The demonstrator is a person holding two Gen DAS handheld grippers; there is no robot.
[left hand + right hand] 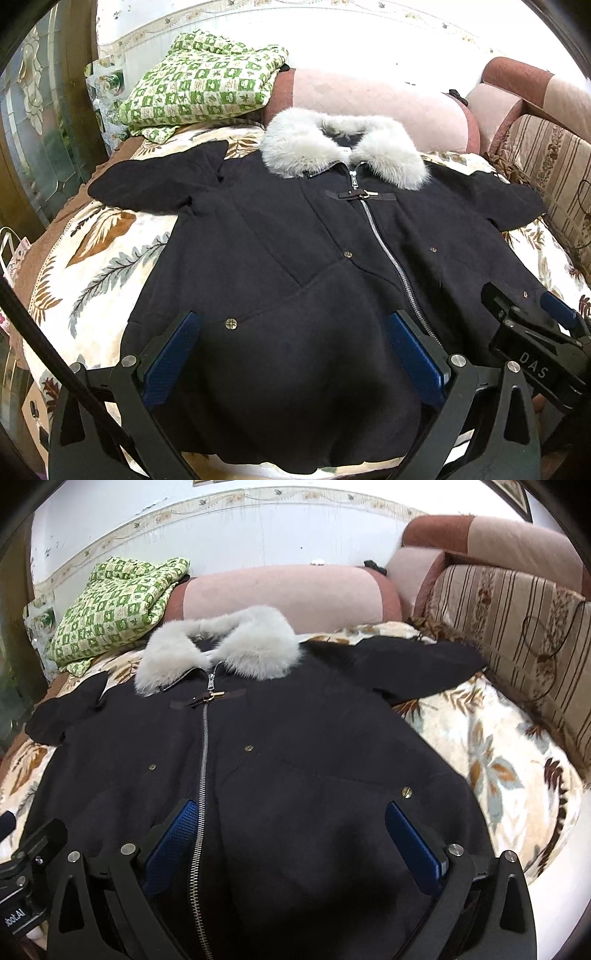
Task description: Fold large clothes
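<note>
A black zip-up coat (280, 251) with a grey fur collar (343, 147) lies flat, front up, on a leaf-print bedspread (107, 251). Its sleeves spread to both sides. It also shows in the right wrist view (295, 746), collar (218, 650) at the far end. My left gripper (295, 332) is open over the coat's lower left front, near the hem. My right gripper (291, 819) is open over the lower right front, its left finger beside the zipper (202, 760). The right gripper also shows in the left wrist view (532, 314), at the right edge.
A folded green-checked quilt (203, 85) lies at the far left. A pink bolster (369, 107) sits behind the collar. A striped sofa back (517, 627) runs along the right. A glass-panelled door (40, 140) stands at the left. A strap (55, 354) crosses the lower left.
</note>
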